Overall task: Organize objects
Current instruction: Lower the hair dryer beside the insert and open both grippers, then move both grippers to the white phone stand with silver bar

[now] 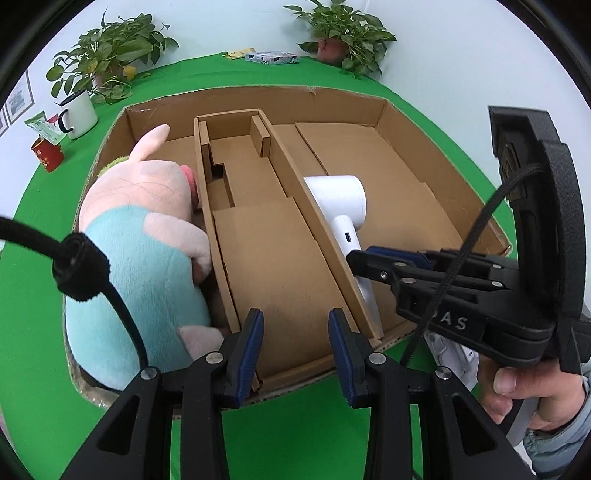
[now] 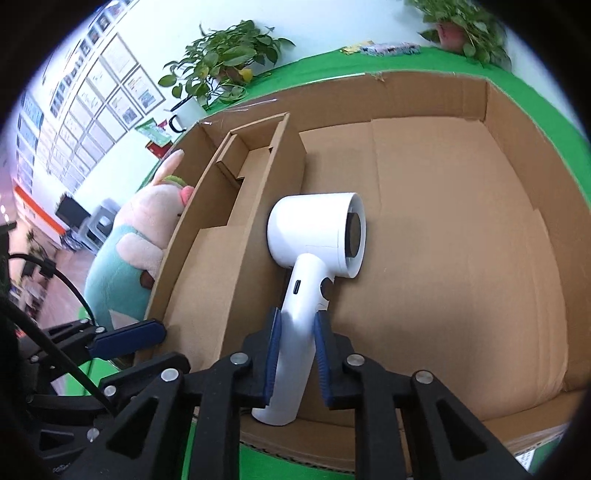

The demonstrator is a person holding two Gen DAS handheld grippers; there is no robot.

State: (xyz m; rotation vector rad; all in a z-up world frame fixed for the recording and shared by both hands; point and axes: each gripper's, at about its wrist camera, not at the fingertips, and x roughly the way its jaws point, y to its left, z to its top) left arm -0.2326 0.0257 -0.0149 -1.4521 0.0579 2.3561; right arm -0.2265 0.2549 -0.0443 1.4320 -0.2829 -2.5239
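Observation:
A white hair dryer [image 1: 336, 199] [image 2: 314, 229] lies in the large right compartment of an open cardboard box [image 1: 258, 92] [image 2: 517, 177], against the divider. My right gripper [image 2: 298, 317] [image 1: 369, 258] is shut on its handle, with both blue pads pressing on it. A pink and teal plush toy [image 1: 147, 236] [image 2: 125, 258] fills the left compartment. My left gripper [image 1: 295, 317] is open with nothing between its fingers, over the near end of the narrow middle insert [image 1: 266, 258] [image 2: 207, 277]. One of its blue fingers [image 2: 140, 334] shows by the box's near left corner.
The box rests on a green table [image 1: 37, 206]. Two potted plants [image 1: 110, 51] [image 1: 343, 33], a white mug [image 1: 79, 112], a red box [image 1: 48, 155] and a patterned packet [image 1: 273, 57] stand along the back. A hand [image 1: 517, 387] holds the right gripper's grip.

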